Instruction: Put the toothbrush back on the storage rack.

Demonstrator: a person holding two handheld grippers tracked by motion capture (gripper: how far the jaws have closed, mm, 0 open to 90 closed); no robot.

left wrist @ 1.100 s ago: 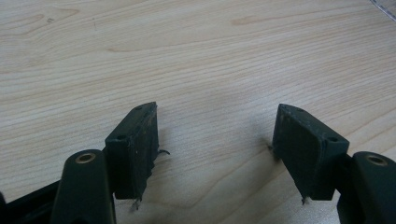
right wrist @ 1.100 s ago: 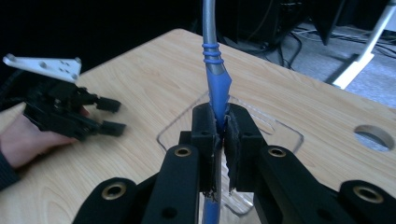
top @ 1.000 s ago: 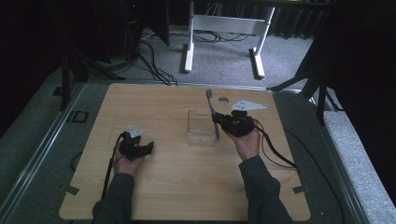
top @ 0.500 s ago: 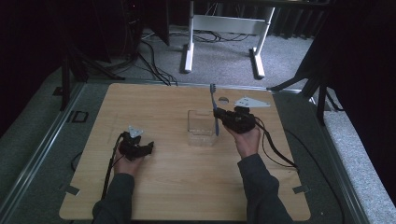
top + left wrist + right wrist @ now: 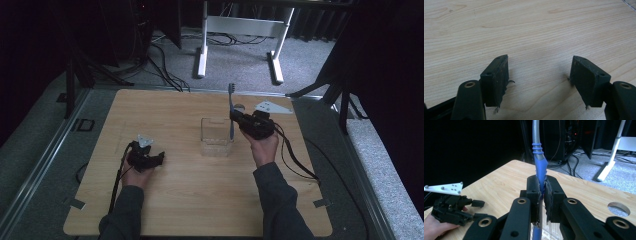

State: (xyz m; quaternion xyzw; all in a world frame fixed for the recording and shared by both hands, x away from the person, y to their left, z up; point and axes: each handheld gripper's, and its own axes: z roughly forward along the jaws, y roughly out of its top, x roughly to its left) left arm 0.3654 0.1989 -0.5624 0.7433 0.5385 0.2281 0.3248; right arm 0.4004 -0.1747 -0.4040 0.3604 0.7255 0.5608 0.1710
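The toothbrush (image 5: 231,112) stands nearly upright in the right gripper (image 5: 236,121), its lower end dipping into the clear container (image 5: 216,137) and its head rising above the container's far right corner. In the right gripper view the toothbrush (image 5: 539,167) has a blue grip with ribbed rings that passes into a grey neck; no brand name or other writing can be read on it. The right gripper (image 5: 543,195) has its jaws pressed together on the blue grip, with only the handle's thickness between them.

The container is a square, see-through box standing near the middle of the desk (image 5: 180,200), touching nothing but the brush and the wood beneath. No label shows on its walls.

The person's right hand (image 5: 262,145) holds its gripper just right of the container. The left gripper (image 5: 159,159) rests on the desk well to the left of the container and nearer the person, in the left hand (image 5: 134,175). In the left gripper view its jaws stand wide apart over bare wood grain (image 5: 536,30) with nothing between them.

Past the container, near the desk's far right edge, a round hole (image 5: 619,209) is cut through the wooden top.
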